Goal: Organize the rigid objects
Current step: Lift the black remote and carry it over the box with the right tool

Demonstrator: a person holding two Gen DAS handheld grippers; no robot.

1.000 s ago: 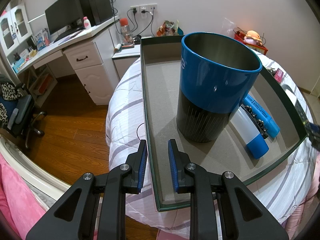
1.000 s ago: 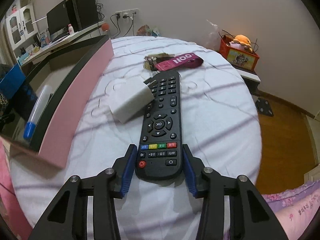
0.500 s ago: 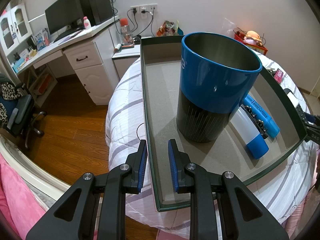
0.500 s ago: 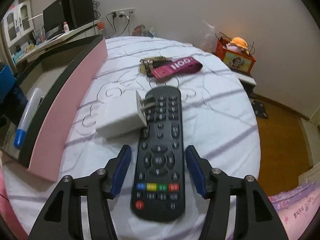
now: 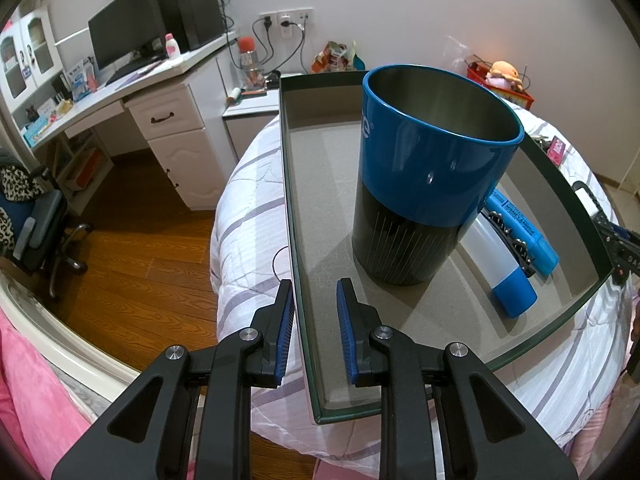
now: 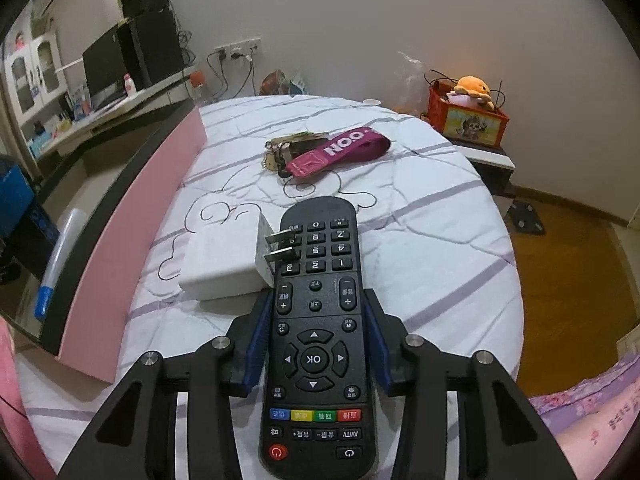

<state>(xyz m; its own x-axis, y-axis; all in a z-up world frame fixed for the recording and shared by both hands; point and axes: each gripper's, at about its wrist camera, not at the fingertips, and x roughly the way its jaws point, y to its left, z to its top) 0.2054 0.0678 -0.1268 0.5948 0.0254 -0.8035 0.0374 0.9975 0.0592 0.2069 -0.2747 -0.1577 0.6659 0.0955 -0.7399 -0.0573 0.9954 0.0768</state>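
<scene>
Left wrist view: left gripper (image 5: 316, 332), jaws narrowly apart, straddles the near side wall of the tray (image 5: 298, 280), one pad outside and one inside; whether the pads actually press the wall cannot be told, though the placement reads as steadying the tray so it can receive items. Ahead of the gripper and to its right, inside the tray: blue-and-black cup (image 5: 424, 184), upright, mouth open; white tube with blue cap (image 5: 500, 268), lying beside the cup's base; blue marker (image 5: 520, 232), lying just beyond the tube with a dark clip-like item between them. These look already sorted. Right wrist view: right gripper (image 6: 316, 344), jaws having just been closing, now sits with its blue pads against both long edges of the black remote control (image 6: 316, 320), held lengthwise between the fingers, far end forward over the bed cover (image 6: 420, 248). White charger plug (image 6: 228, 264), ahead and left of the gripper, its prongs touching the remote's edge. Magenta lanyard with keys (image 6: 328, 152), farther ahead, well apart. Tray's pink outer wall to the gripper's left, probably the remote's destination.
</scene>
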